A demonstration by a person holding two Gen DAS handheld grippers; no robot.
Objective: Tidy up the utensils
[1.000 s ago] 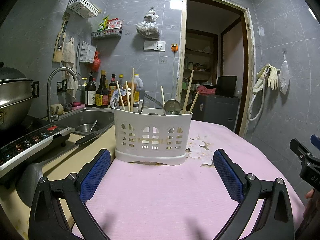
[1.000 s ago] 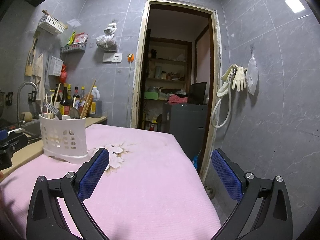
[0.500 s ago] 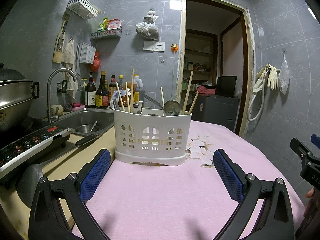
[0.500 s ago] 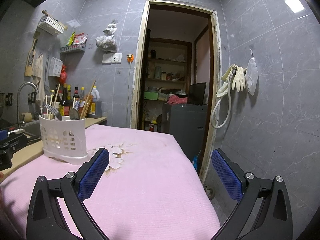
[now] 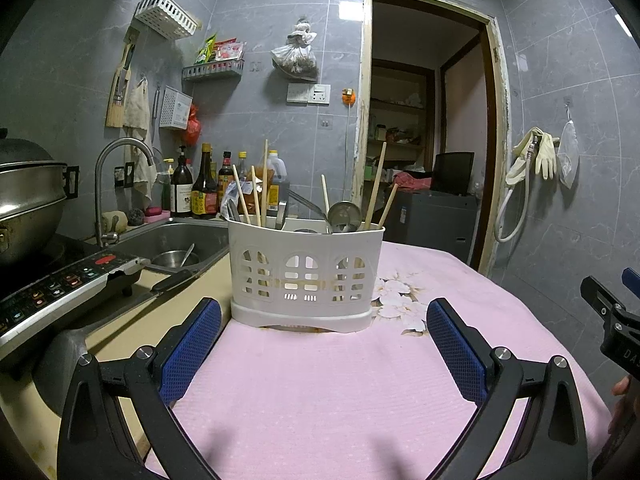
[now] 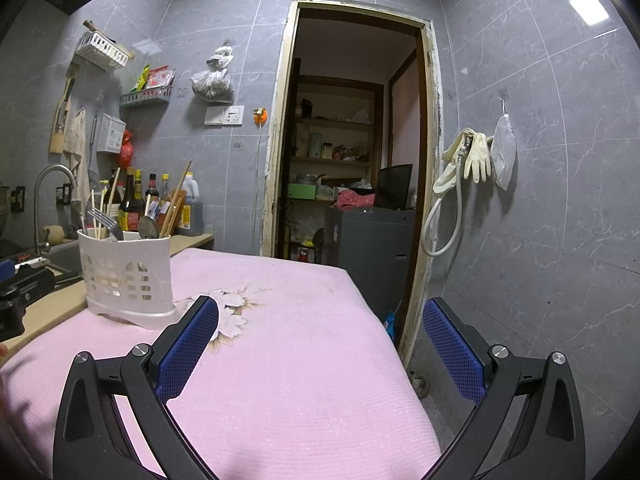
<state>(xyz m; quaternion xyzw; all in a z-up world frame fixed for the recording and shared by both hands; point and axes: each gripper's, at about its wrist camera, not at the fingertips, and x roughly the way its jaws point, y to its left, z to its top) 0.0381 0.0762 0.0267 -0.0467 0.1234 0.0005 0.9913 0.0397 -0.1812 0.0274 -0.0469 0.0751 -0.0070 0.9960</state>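
A white slotted utensil holder [image 5: 305, 276] stands on the pink tablecloth [image 5: 320, 380] straight ahead in the left wrist view. It holds several wooden chopsticks [image 5: 376, 186], a metal ladle [image 5: 344, 216] and a fork [image 6: 105, 222]. My left gripper [image 5: 322, 344] is open and empty, a short way in front of the holder. My right gripper [image 6: 320, 344] is open and empty over the cloth, to the right of the holder [image 6: 126, 278]. The right gripper's body shows at the left view's right edge [image 5: 616, 320].
A sink [image 5: 176, 240] with a tap and a bowl lies left of the holder, with sauce bottles [image 5: 204, 194] behind it. An induction cooker [image 5: 60, 292] and a steel pot [image 5: 28, 196] stand at far left. An open doorway [image 6: 352, 160] is behind the table.
Hardly anything differs; both grippers stay open and almost still, and the holder has not moved.
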